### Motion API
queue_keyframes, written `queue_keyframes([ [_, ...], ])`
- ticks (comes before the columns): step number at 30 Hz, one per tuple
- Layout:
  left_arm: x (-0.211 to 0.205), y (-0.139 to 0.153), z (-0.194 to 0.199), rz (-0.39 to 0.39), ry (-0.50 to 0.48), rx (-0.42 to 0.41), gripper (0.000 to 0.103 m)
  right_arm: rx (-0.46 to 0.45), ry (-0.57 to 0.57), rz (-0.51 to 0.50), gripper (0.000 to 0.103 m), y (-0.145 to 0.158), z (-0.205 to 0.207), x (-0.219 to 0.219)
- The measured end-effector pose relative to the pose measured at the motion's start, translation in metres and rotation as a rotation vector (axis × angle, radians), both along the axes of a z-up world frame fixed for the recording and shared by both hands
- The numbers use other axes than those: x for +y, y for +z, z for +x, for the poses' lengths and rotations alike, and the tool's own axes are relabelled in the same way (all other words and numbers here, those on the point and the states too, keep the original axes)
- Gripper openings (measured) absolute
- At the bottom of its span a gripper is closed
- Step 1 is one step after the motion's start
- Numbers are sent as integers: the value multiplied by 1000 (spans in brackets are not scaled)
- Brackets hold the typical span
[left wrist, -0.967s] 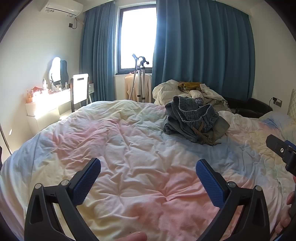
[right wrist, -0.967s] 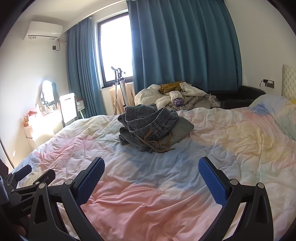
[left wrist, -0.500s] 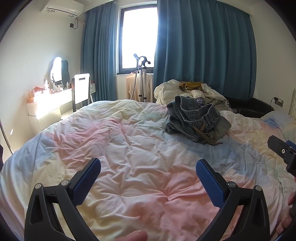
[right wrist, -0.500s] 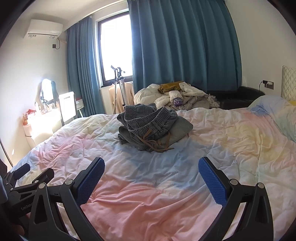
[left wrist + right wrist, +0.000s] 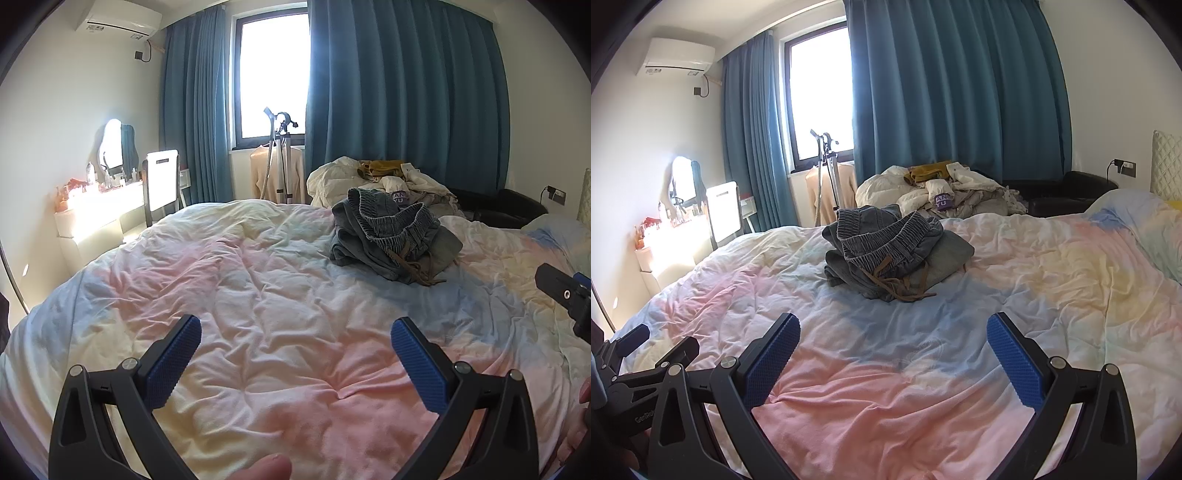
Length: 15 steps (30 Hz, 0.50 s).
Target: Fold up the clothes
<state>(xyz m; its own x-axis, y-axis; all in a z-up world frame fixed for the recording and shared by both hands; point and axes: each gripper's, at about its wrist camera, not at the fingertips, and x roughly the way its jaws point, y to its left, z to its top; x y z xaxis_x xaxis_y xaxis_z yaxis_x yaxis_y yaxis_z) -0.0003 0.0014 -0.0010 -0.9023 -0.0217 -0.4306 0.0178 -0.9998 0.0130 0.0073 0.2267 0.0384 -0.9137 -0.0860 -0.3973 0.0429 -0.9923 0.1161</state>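
Left gripper hovers above the near part of the bed, fingers spread wide, nothing between them. Right gripper likewise above the near part of the bed, fingers spread wide, empty. Right gripper's tip shows at the right edge of the left view; left gripper's body shows at the lower left of the right view, so the two sit side by side.

Pile of grey-blue clothes lies crumpled on the bed's pastel quilt, toward the far edge, well apart from both grippers. Topmost piece has a ribbed elastic waistband and a brown drawstring trailing onto the quilt. A flatter grey piece sticks out under it on the right. In the left view the same pile sits right of centre, far side of the bed.

Behind the bed's far edge, a second heap of laundry, whitish with a mustard piece and a purple patch on top. Blue curtains cover the back wall, window uncovered between them. A tripod stand under the window with a beige garment behind it. Dressing table with mirror and white chair at the left wall, air conditioner above. A thumb tip shows at the bottom edge of the left view.
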Motion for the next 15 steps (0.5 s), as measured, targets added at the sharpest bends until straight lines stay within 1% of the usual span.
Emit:
queue_keyframes([
  [4,-2,-1,0,4,5,-4,103,0,0,5,103,0,0,-3],
  [10,1,1,1,-20,18,10,103,-1,-5,6,103,-2,0,-3],
  [15,0,1,-2,-5,10,-5,103,2,-10,11,103,-1,1,-3],
])
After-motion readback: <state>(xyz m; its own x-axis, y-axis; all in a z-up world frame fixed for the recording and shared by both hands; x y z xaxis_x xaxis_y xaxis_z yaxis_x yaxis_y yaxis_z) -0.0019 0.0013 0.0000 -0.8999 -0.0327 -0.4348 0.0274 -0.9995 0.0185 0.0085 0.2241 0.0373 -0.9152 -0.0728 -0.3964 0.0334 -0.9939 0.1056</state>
